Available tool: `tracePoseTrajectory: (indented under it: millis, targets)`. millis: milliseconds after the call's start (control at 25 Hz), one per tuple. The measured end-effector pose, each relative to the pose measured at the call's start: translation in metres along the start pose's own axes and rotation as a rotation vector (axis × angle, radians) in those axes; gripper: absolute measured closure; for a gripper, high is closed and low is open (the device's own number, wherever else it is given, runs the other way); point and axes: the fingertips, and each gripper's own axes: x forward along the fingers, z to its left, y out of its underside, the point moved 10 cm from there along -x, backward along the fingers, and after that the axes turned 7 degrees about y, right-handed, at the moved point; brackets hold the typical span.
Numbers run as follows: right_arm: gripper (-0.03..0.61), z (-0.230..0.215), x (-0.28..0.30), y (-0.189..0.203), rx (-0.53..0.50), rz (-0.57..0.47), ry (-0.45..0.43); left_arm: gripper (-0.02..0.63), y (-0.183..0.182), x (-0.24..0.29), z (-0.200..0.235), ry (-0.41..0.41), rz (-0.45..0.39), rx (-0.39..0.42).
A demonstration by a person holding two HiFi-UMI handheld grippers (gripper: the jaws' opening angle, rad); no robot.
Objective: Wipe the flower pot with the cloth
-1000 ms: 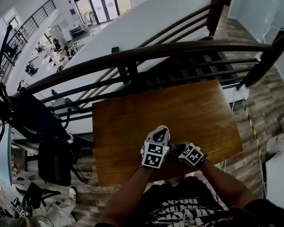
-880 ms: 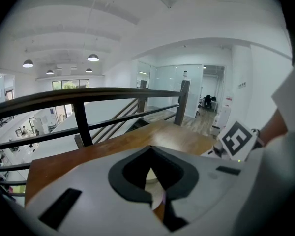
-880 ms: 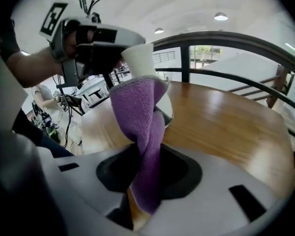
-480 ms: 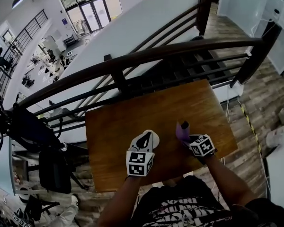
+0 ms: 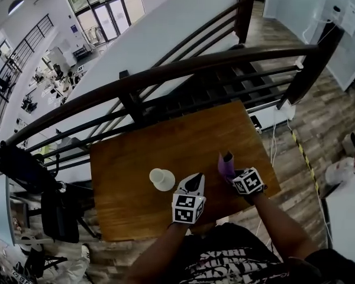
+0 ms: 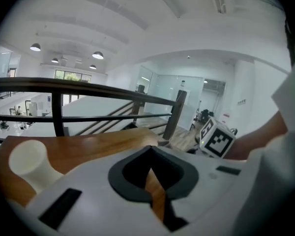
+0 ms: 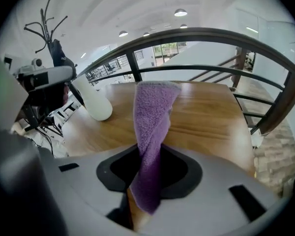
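Observation:
A small white flower pot (image 5: 162, 179) stands on the wooden table (image 5: 165, 141), near its front. My left gripper (image 5: 193, 183) is just right of the pot and clear of it. Its jaws stand slightly apart with only table wood showing between them (image 6: 152, 181). The pot (image 6: 27, 161) sits at the left edge of the left gripper view. My right gripper (image 5: 231, 171) is further right, shut on a purple cloth (image 5: 226, 163). The cloth (image 7: 150, 122) sticks up out of the jaws (image 7: 145, 181). The pot (image 7: 94, 102) lies to the left beyond it.
A dark curved railing (image 5: 165, 70) runs along the table's far side, with a drop to a lower floor behind it. A black chair (image 5: 59, 212) stands at the table's left front. Planked floor (image 5: 319, 129) lies to the right.
The two grippers have drawn apart from a close pairing. My left gripper has moved right, and the pot now shows standing on the table beside it. The right gripper carried the cloth rightward.

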Motion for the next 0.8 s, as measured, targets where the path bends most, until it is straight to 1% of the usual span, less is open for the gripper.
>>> tracePoseTrajectory:
  millis: [80, 240, 360, 520, 720, 760, 800]
  targets:
    - [0.479, -0.011, 0.006, 0.007, -0.017, 0.04, 0.0, 0.614, 0.014, 0.023, -0.004, -0.007, 0.038, -0.008]
    - [0.479, -0.032, 0.022, 0.023, -0.062, 0.101, 0.008, 0.614, 0.041, 0.056, -0.01, -0.03, 0.07, -0.024]
    - [0.477, -0.04, 0.032, 0.033, -0.103, 0.131, -0.004, 0.614, 0.055, 0.072, -0.01, -0.06, 0.084, -0.06]
    - [0.468, -0.044, 0.044, 0.049, -0.112, 0.165, -0.02, 0.614, 0.069, 0.082, -0.01, -0.092, 0.109, -0.09]
    - [0.41, -0.046, 0.046, 0.054, -0.082, 0.111, -0.068, 0.614, 0.076, 0.071, -0.014, -0.125, 0.12, -0.118]
    - [0.363, -0.046, 0.044, 0.054, -0.082, 0.096, -0.071, 0.614, 0.076, 0.066, -0.016, -0.133, 0.119, -0.122]
    - [0.33, -0.046, 0.04, 0.054, -0.086, 0.08, -0.074, 0.614, 0.077, 0.06, -0.018, -0.142, 0.118, -0.126]
